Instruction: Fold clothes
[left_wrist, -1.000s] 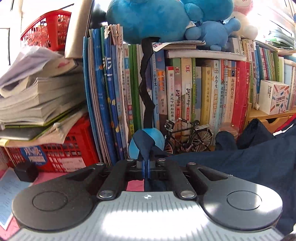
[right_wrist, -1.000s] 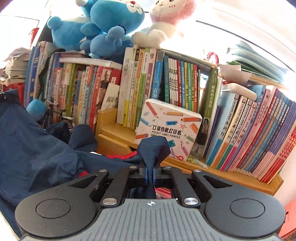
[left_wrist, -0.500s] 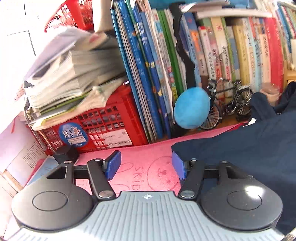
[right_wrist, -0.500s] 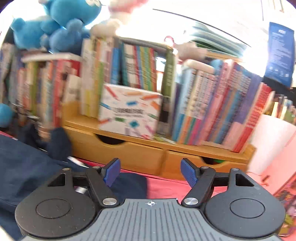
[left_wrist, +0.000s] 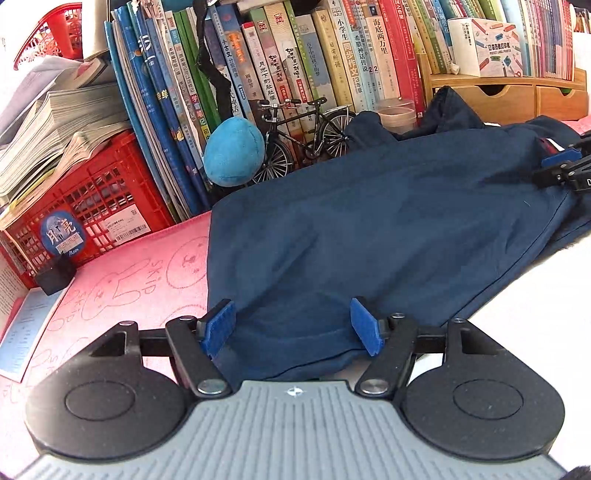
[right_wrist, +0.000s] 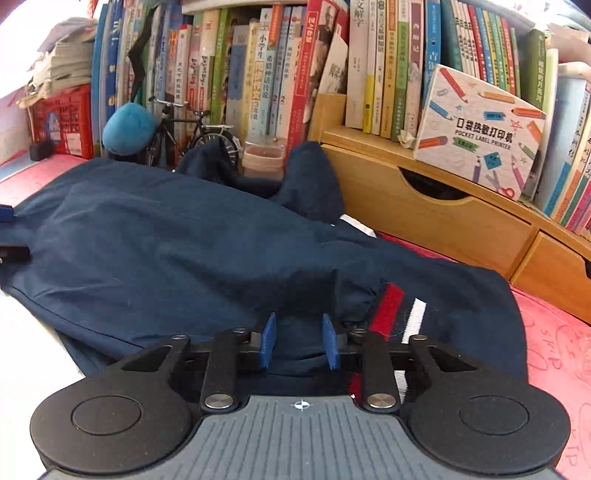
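Navy jacket (left_wrist: 369, 221) sprawls on the pink counter (left_wrist: 147, 273) before the books, long axis running from my left tongs (left_wrist: 291, 328) to my right tongs (right_wrist: 299, 341). Left jaws are opening, straddling the near hem without pinching. Right jaws are closing around a fold beside the striped cuff (right_wrist: 400, 314), not yet pressing.

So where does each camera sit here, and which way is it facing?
Left wrist: on the left gripper, looking down over the navy garment toward the bookshelf; its opening jaws straddle the near hem; right gripper at far right.
Right wrist: on the right gripper, jaws closing over the striped end.
Shared: garment, blue plush ball, model bicycle.
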